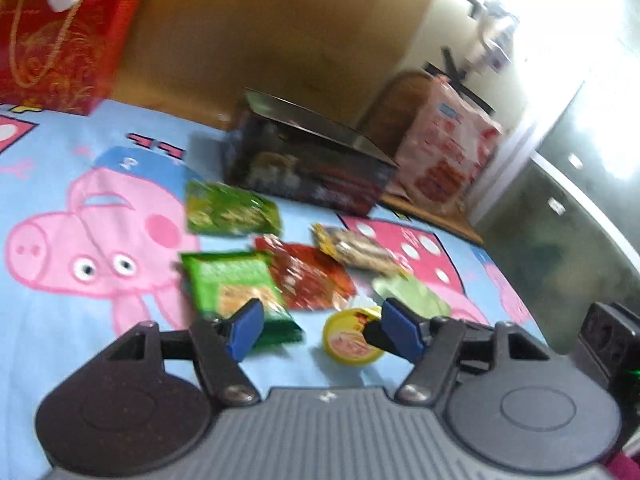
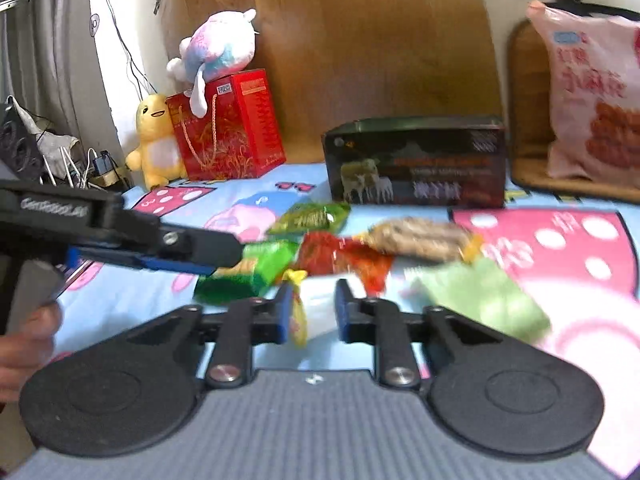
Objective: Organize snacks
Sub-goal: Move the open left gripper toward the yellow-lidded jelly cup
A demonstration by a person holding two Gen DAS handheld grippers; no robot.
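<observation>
Hovering over the cartoon sheet (image 1: pixel 60 320), your left gripper (image 1: pixel 316 330) is spread and empty, your right gripper (image 2: pixel 312 312) narrowed with a yellow cup (image 2: pixel 298 316) between its fingers, grip unclear, while the snack packets (image 2: pixel 340 256) lie scattered before the dark box (image 2: pixel 416 160), sorting hardly begun.

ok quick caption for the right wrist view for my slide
Right tongs hover over scattered snack packets on a cartoon bedsheet, a dark box behind.

surface: cartoon-pig bedsheet (image 2: pixel 168 304) | on it: 2 green packets (image 1: pixel 232 208), red packet (image 1: pixel 308 276), dark box (image 2: pixel 416 160), red gift box (image 2: pixel 228 128)
</observation>
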